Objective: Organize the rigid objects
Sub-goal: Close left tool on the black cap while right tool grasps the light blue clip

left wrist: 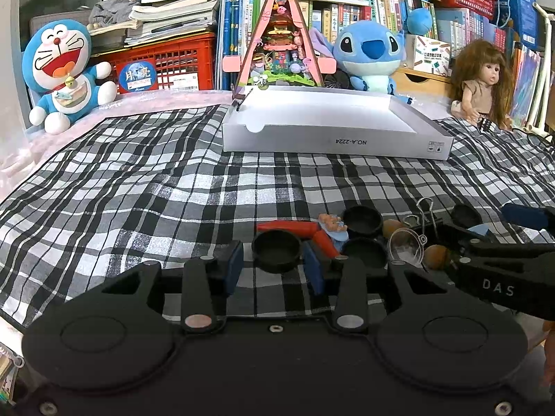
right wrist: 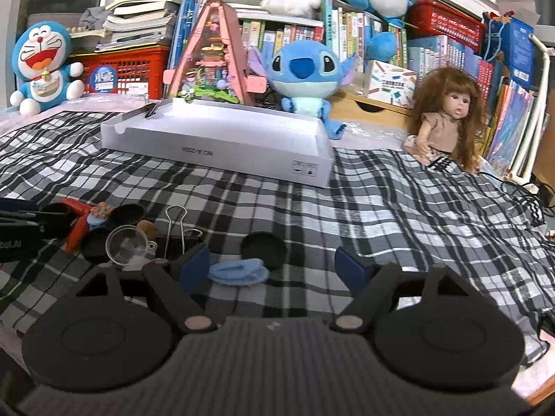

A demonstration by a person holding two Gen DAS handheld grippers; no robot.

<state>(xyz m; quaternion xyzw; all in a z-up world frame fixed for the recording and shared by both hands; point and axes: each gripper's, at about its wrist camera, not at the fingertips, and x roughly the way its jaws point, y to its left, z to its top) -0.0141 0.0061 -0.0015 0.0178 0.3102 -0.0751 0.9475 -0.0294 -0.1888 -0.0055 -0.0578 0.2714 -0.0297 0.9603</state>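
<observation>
In the left wrist view, a round black plastic cap [left wrist: 276, 250] is seen between the blue pads of the left gripper [left wrist: 275, 266], whose jaws are clenched on it just above the black-and-white checked cloth [left wrist: 138, 187]. Just right of it a red bent plastic piece [left wrist: 305, 230], a small figurine [left wrist: 333, 224], two more black caps [left wrist: 362, 220], a clear plastic funnel [left wrist: 406, 245] and a wire binder clip [left wrist: 428, 213] are clustered. A shallow white cardboard box [left wrist: 333, 128] is set well beyond, near the far edge of the cloth.

In the right wrist view, the right gripper [right wrist: 274, 267] is held wide open, nothing being grasped. A light blue toy piece [right wrist: 239, 271] lies on the cloth just beside its left pad, and another black cap [right wrist: 263, 250] is seen between the pads, apart from both
</observation>
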